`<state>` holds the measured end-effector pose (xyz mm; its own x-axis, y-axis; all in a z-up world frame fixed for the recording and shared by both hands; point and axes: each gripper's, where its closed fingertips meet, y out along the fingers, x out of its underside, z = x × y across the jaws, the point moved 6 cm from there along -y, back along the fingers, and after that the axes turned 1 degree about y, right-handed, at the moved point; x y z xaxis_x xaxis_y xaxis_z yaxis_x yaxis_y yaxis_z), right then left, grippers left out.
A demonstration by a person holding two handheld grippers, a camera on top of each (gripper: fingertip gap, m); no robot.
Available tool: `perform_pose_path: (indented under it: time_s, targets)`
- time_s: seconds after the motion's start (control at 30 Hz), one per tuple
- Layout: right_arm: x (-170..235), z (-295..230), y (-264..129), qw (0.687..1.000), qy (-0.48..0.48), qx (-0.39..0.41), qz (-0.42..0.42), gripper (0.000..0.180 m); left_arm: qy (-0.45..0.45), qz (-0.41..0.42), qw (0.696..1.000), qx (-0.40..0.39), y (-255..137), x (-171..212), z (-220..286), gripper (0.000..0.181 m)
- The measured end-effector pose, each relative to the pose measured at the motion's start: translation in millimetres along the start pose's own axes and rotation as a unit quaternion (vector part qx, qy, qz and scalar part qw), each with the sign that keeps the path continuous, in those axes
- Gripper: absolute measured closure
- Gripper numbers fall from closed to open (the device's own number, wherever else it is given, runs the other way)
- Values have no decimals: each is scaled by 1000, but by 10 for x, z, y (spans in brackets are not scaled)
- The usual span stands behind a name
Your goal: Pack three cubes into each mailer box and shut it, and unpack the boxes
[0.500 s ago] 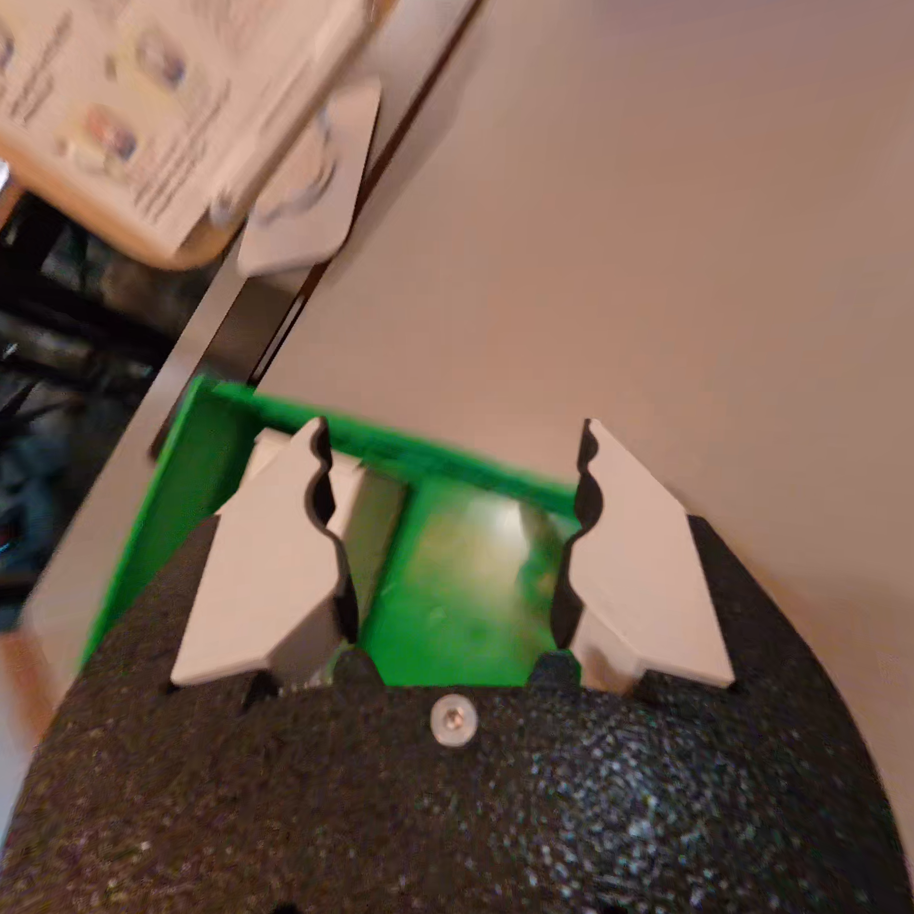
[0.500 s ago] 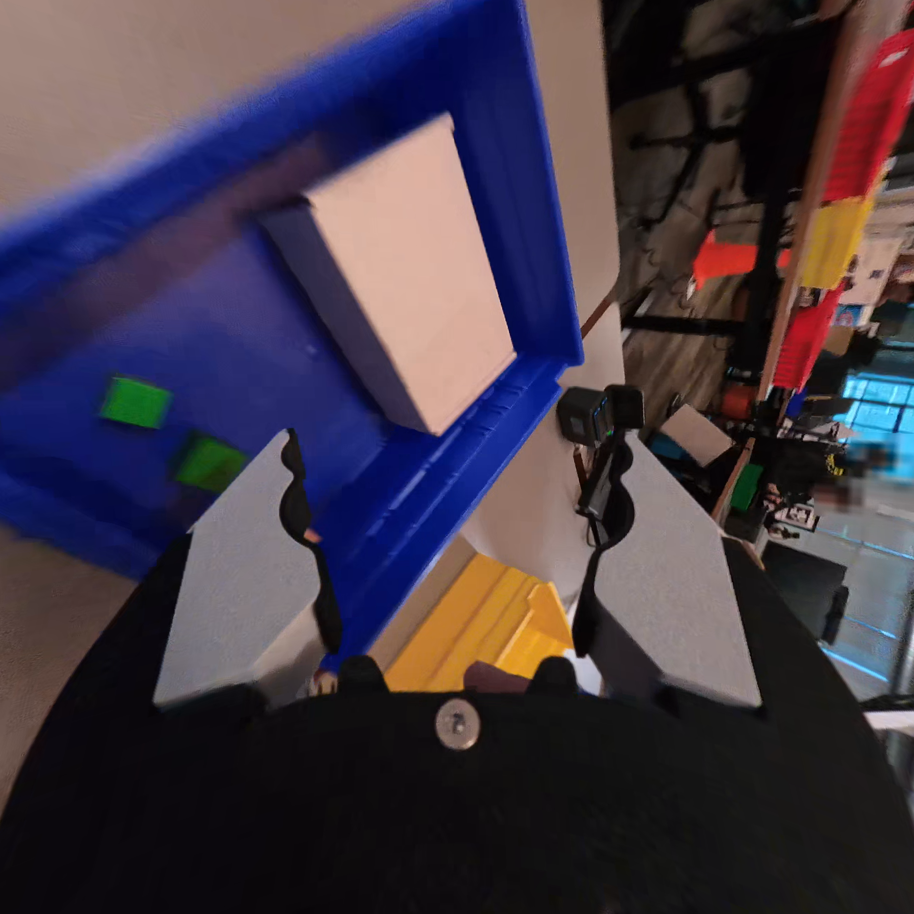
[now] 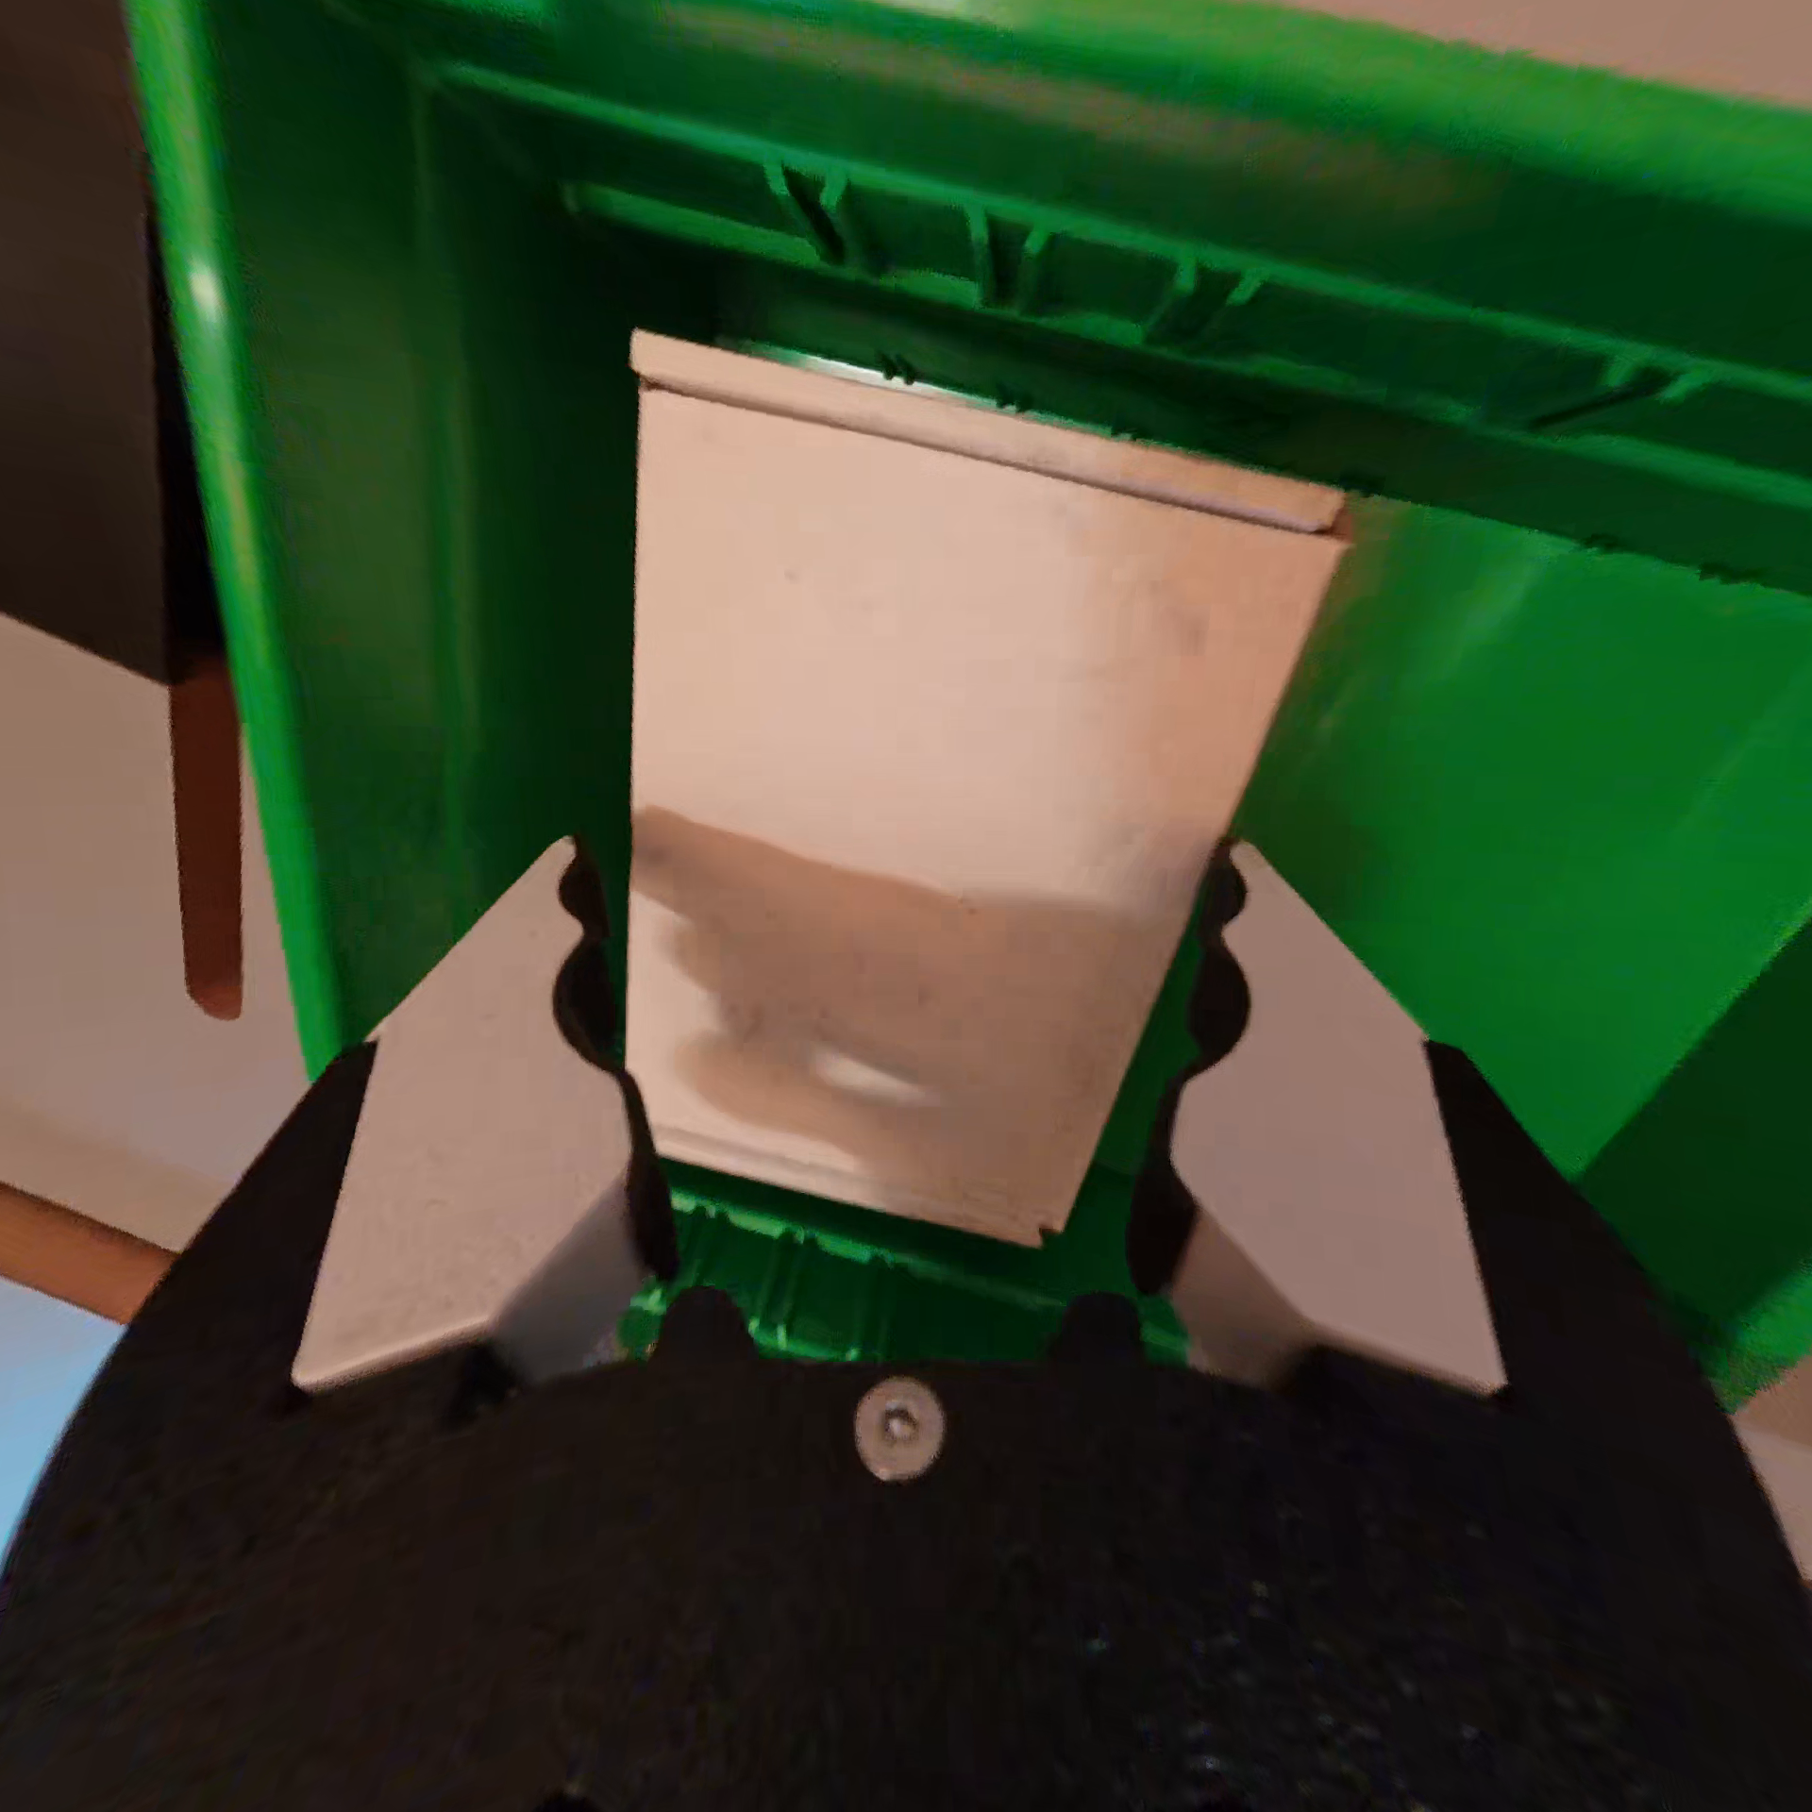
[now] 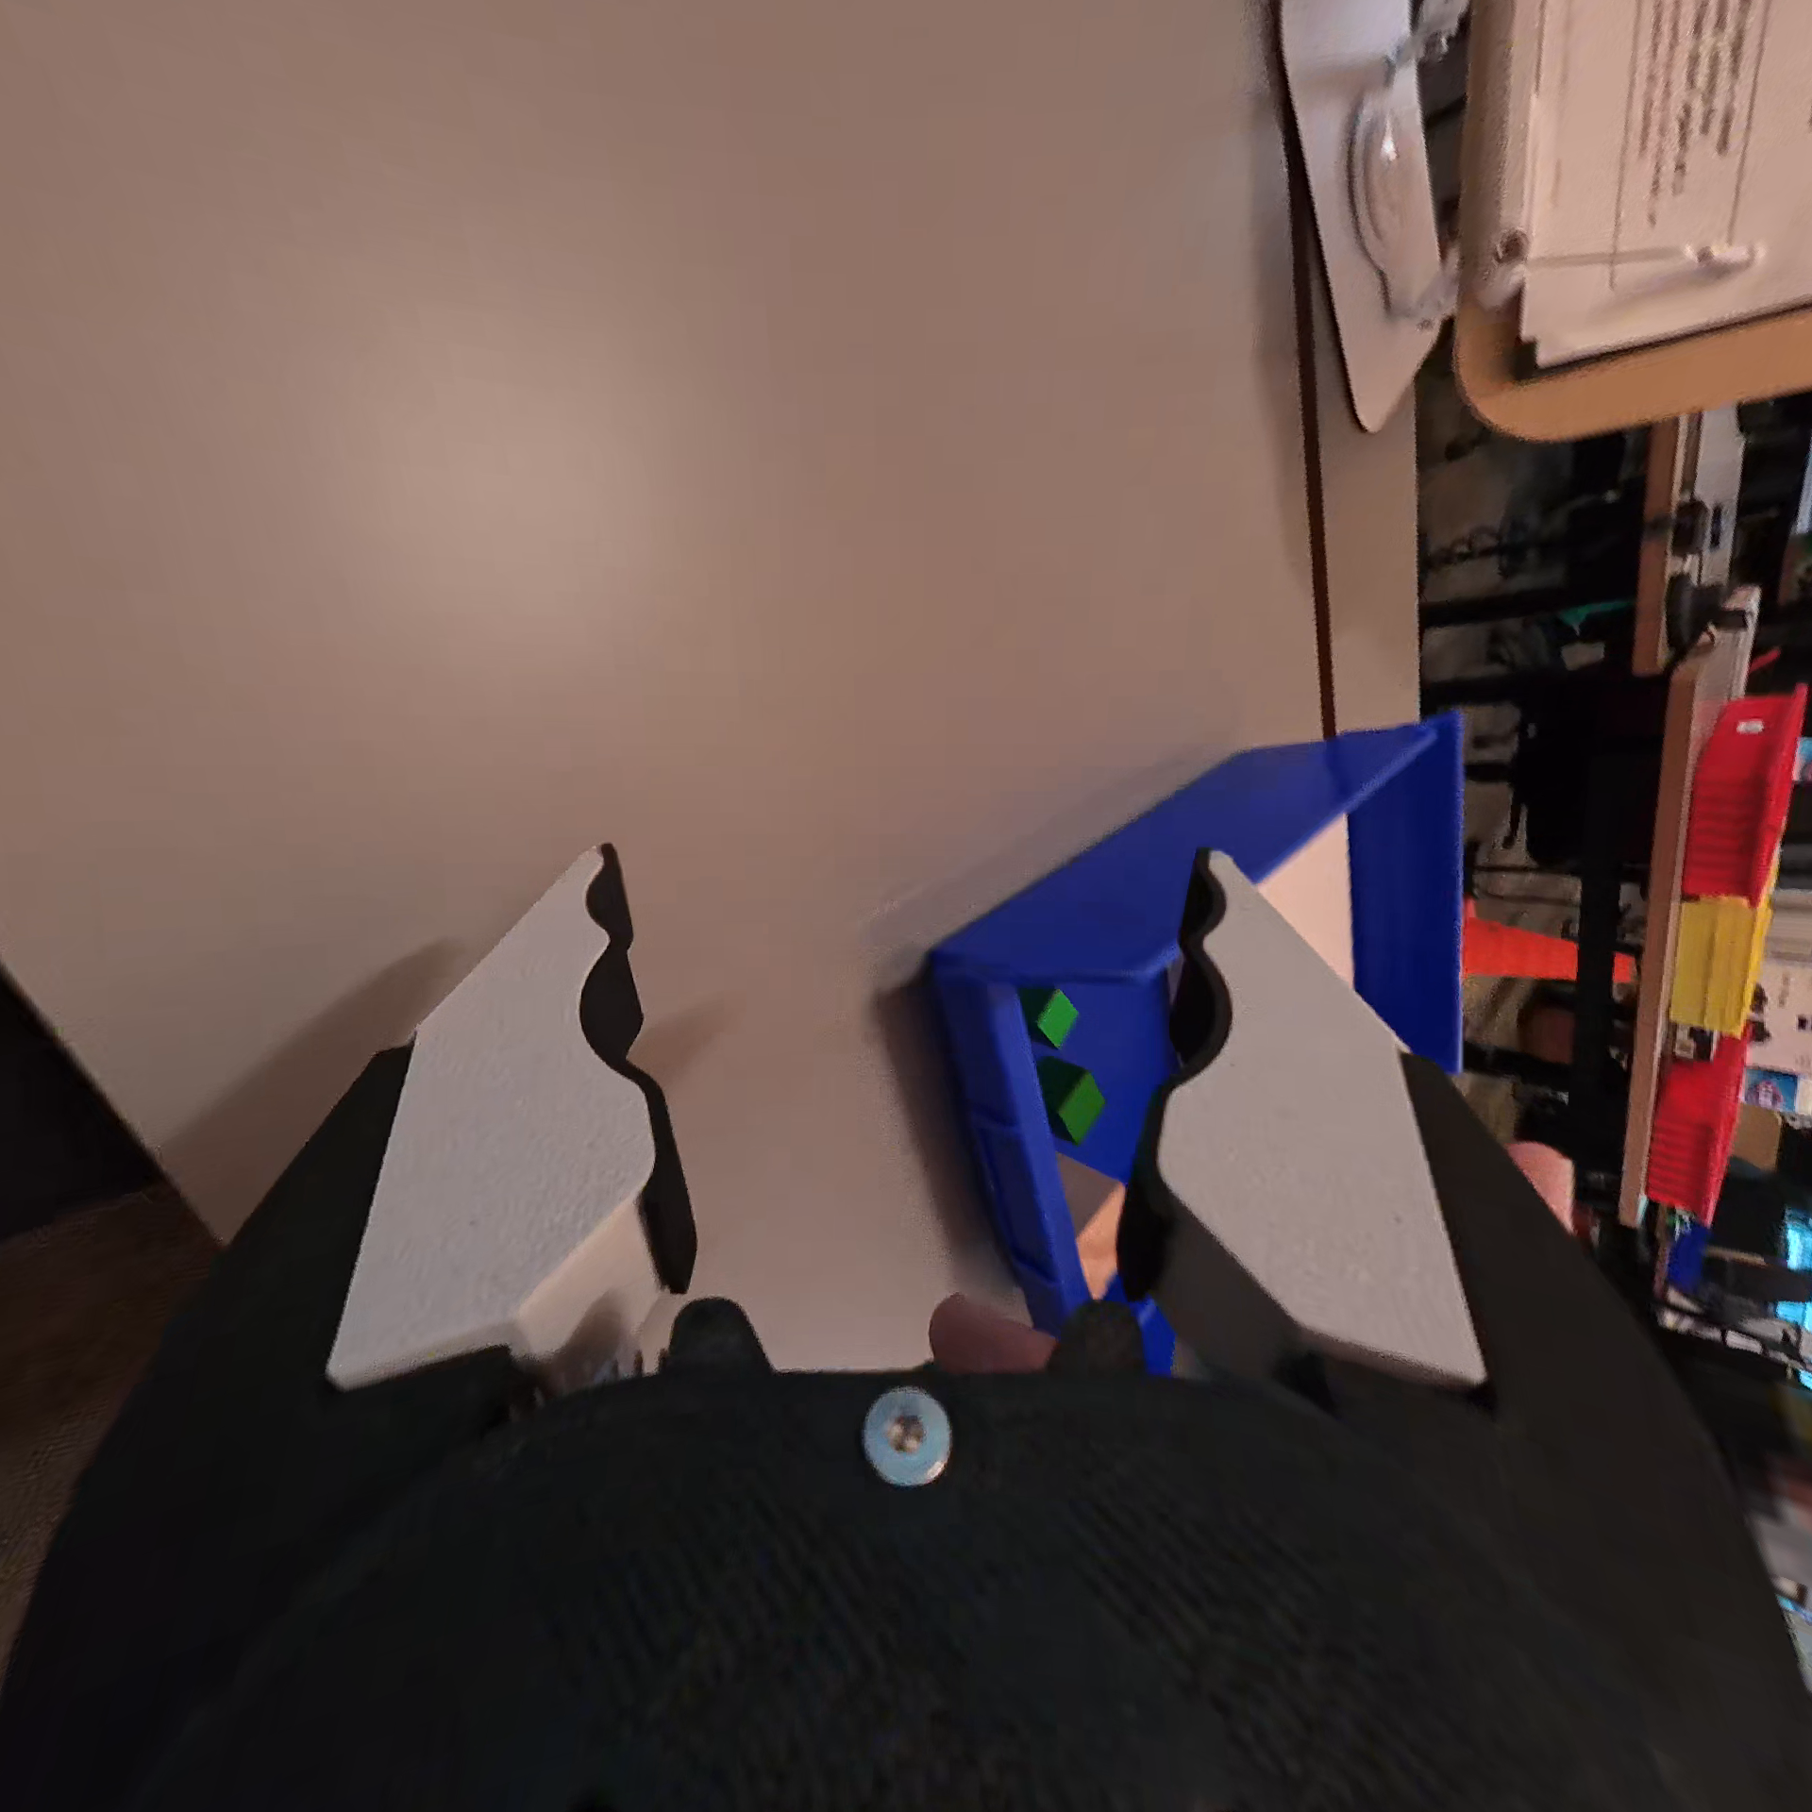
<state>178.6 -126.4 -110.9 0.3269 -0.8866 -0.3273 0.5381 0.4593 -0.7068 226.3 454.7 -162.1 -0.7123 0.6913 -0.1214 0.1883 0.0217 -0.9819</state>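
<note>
In the left wrist view a shut white mailer box (image 3: pixel 941 745) lies in a green bin (image 3: pixel 1530 784). My left gripper (image 3: pixel 897 863) is open, its fingers on either side of the box's near end, not closed on it. In the right wrist view my right gripper (image 4: pixel 907 863) is open and empty over the beige table (image 4: pixel 588 471). A blue bin (image 4: pixel 1275 863) sits to its right, with two green cubes (image 4: pixel 1064 1079) inside and part of a white box (image 4: pixel 1304 882) behind the right finger.
A clipboard with papers (image 4: pixel 1647 196) and a white plate-like thing (image 4: pixel 1373 196) lie at the table's far right edge. Cluttered shelving with red and yellow bins (image 4: pixel 1726 931) stands beyond. A brown table edge (image 3: pixel 206 843) shows left of the green bin.
My left gripper has dropped down into the green bin and now straddles the white box. My right gripper has swung away from above the blue bin to the table at its left.
</note>
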Motion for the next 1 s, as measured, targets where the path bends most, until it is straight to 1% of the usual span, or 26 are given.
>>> perform_pose_path:
  time_s: [0.03, 0.07, 0.13, 0.23, 0.33, 0.43, 0.47, 0.5, 0.53, 0.57, 0.6, 0.63, 0.67, 0.7, 0.73, 0.77, 0.8, 0.83, 0.87, 0.93, 0.97, 1.0]
  targets:
    - [-31, -78, 3, 1000, -4, -2, 6, 68, -1, -5, 1000, 4, 71, -11, 4, 58]
    - [-41, -159, 8, 1000, -4, -7, 8, 68, -1, -9, 1000, 10, 134, -27, 22, 57]
    - [-67, -312, 6, 1000, -1, -19, 17, 69, 12, -25, 1000, -2, 206, -45, 30, 55]
    - [-149, -437, -8, 998, 3, -29, 59, 70, 24, -65, 998, -3, 147, -38, 31, 57]
    - [-188, -381, 18, 996, 25, -11, 83, 72, 41, -74, 996, -20, -115, -60, 63, 58]
    - [-230, -340, 48, 994, 37, 10, 101, 72, 32, -67, 996, -42, -573, -108, 118, 60]
    - [-251, -349, 53, 993, 41, 10, 111, 72, 40, -63, 996, -42, -776, -127, 174, 121]
    - [-273, -357, 54, 991, 44, 11, 123, 72, 40, -47, 994, -93, -1003, -176, 149, 181]
    - [-295, -364, 55, 989, 49, 13, 136, 72, 23, -18, 988, -154, -1251, -261, 116, 181]
    - [-320, -371, 60, 987, 55, 14, 150, 72, 13, 21, 986, -164, -1463, -366, 187, 181]
    - [-359, -384, 75, 984, 62, 9, 168, 73, 22, 54, 984, -169, -1609, -461, 283, 181]
    - [-407, -409, 105, 981, 64, -3, 182, 73, 42, 56, 981, -182, -1658, -498, 355, 173]
    - [-446, -433, 144, 981, 58, -17, 186, 74, 59, 23, 983, -173, -1609, -475, 434, 163]
    - [-469, -440, 182, 982, 49, -20, 181, 74, 58, -13, 988, -146, -1506, -439, 515, 152]
    - [-484, -429, 208, 984, 42, -15, 173, 74, 42, -35, 991, -118, -1388, -410, 575, 142]
    - [-489, -427, 219, 985, 39, -13, 166, 73, 29, -39, 994, -100, -1297, -392, 603, 131]
    - [-482, -446, 216, 986, 37, -17, 159, 73, 20, 12, 996, -81, -1276, -454, 616, 129]
    - [-467, -471, 199, 987, 35, -18, 158, 73, -5, 73, 994, -82, -1283, -519, 588, 127]
    - [-443, -502, 169, 987, 32, -16, 156, 73, -33, 108, 991, -77, -1271, -531, 554, 88]
    - [-356, -596, 89, 988, 20, -21, 151, 73, -65, 119, 990, -47, -1164, -445, 541, 84]
    - [-294, -647, 55, 989, 12, -26, 148, 73, -74, 120, 989, -46, -1101, -399, 526, 76]
    - [-221, -686, 26, 989, 9, -28, 144, 73, -81, 133, 986, -65, -1051, -376, 485, 66]
